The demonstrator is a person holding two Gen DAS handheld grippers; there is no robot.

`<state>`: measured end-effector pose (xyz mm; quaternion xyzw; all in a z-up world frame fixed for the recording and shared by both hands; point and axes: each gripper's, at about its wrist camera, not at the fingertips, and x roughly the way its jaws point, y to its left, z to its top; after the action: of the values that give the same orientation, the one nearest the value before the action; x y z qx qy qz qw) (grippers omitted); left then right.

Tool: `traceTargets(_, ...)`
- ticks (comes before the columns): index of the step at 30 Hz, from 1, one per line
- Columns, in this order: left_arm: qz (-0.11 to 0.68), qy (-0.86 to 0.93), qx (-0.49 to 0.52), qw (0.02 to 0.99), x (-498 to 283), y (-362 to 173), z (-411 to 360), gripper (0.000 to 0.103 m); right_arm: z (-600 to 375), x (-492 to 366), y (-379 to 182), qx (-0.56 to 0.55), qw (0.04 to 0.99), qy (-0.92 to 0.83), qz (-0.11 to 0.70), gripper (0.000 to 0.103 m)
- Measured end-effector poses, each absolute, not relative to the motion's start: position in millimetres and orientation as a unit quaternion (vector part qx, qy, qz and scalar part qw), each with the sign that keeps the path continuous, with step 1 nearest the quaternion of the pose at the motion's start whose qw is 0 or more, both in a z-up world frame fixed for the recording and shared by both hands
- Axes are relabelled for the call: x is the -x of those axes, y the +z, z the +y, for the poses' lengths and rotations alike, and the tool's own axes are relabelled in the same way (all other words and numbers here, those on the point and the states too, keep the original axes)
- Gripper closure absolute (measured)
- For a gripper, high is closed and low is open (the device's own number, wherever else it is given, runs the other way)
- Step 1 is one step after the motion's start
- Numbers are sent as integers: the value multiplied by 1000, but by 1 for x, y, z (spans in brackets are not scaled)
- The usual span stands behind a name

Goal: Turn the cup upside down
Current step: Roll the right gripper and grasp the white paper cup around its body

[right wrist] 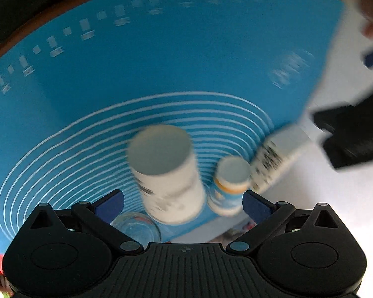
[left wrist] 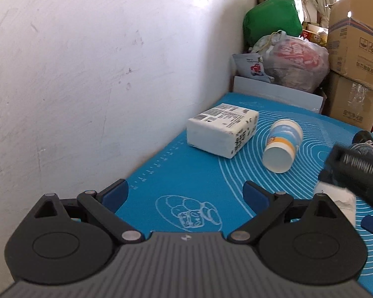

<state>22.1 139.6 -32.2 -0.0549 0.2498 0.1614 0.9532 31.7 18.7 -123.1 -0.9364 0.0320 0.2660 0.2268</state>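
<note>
Paper cup (left wrist: 283, 146) lying sideways, ringed blue mat (left wrist: 186, 173)

On the mat (left wrist: 186, 173) a cup (left wrist: 283, 146) lies on its side, mouth toward the left wrist camera. A wrapped pack (left wrist: 222, 129) lies just left of it, against the wall (left wrist: 99, 74). Behind the mat's far edge stand bags (left wrist: 296, 62) and stacked boxes (left wrist: 355, 49).
</note>
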Motion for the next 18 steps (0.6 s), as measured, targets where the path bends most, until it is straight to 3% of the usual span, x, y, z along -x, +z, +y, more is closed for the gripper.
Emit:
traceTargets(7, 256, 156, 58, 952, -23, -36, 143, 5, 26, -39, -140, 941, 189, 280, 27, 13)
traceTargets(13, 256, 153, 52, 953, -24, -38, 142, 5, 29, -44, -147, 935, 207, 284, 44, 47)
traceTargets(18, 259, 149, 51, 953, -26, -37, 140, 5, 30, -51, -131, 917, 270, 284, 65, 49)
